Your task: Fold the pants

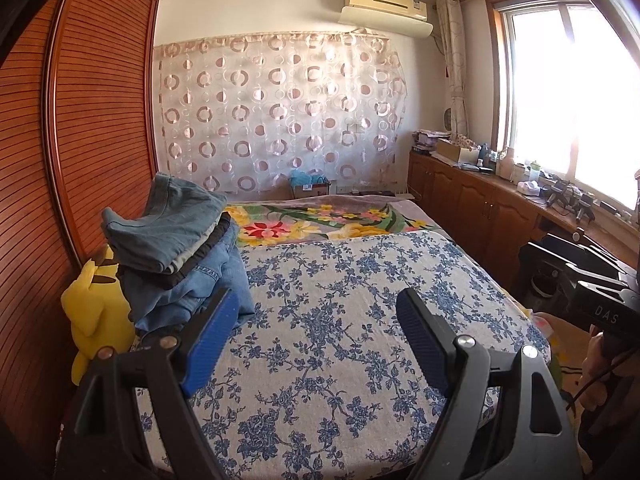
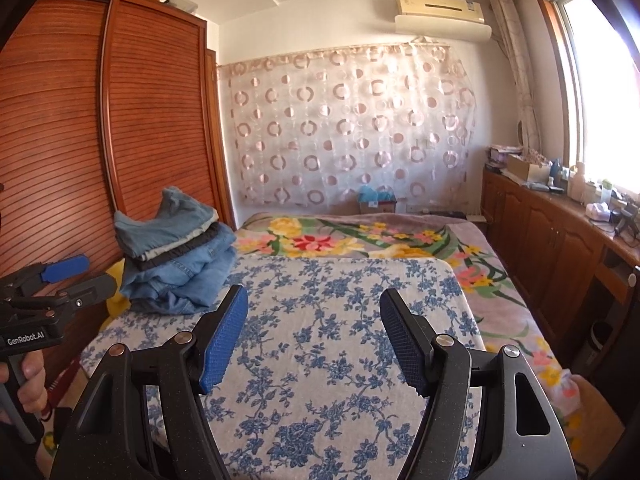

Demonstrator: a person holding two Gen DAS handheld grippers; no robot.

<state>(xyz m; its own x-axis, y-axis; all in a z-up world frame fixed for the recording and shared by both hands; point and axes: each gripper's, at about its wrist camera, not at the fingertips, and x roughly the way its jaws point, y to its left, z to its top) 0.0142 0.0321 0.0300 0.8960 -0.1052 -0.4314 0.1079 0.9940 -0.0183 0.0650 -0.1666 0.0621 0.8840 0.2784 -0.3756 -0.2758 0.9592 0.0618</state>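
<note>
A stack of folded pants (image 1: pixel 180 248) (image 2: pixel 176 256), mostly blue denim with a dark pair between, sits on the left side of the bed against the wardrobe. My left gripper (image 1: pixel 316 312) hovers over the blue-flowered sheet (image 1: pixel 340 320), open and empty, with the stack just beyond its left finger. My right gripper (image 2: pixel 314 312) is also open and empty above the same sheet (image 2: pixel 320 320), to the right of the stack. The left gripper (image 2: pixel 64 268) and the hand holding it show at the left edge of the right wrist view.
A wooden louvred wardrobe (image 1: pixel 80 140) stands along the bed's left side, with a yellow plush toy (image 1: pixel 96 316) wedged beside the stack. A floral blanket (image 2: pixel 360 240) covers the far half of the bed. Wooden cabinets (image 2: pixel 552 240) with clutter run under the window on the right.
</note>
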